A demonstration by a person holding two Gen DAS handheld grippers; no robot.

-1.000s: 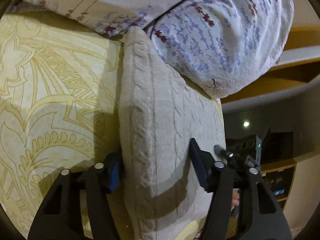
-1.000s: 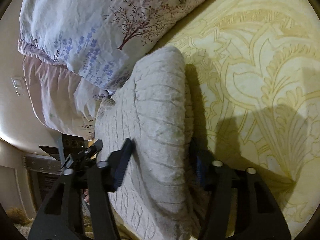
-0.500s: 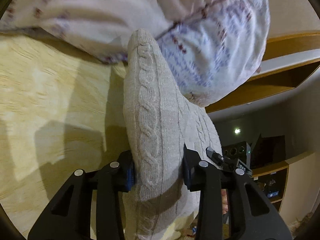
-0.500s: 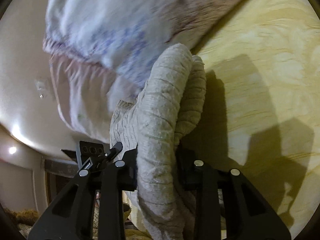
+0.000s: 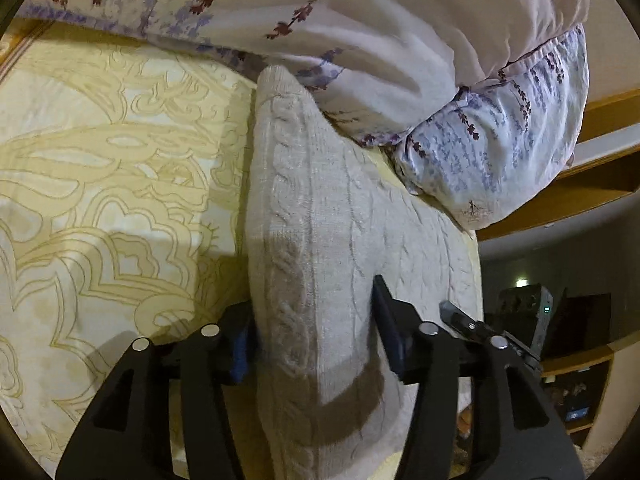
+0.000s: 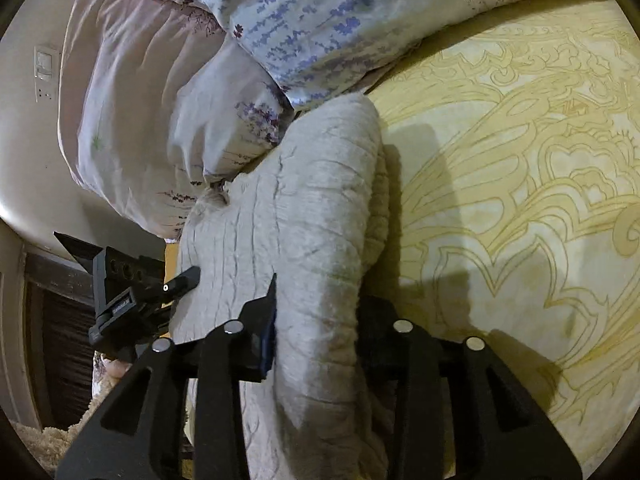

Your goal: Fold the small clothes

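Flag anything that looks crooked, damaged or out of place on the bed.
Nothing looks damaged or spilled. The folded sweater lies at the bedspread's edge, its far end tucked against the rumpled duvet. Both grippers, left and right, straddle it, jaws opening.

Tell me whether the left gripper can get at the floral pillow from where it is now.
Probably not directly. The left gripper has the folded cream knit sweater between its opening jaws, and that bundle stretches ahead to the floral pillow, blocking the straight path.
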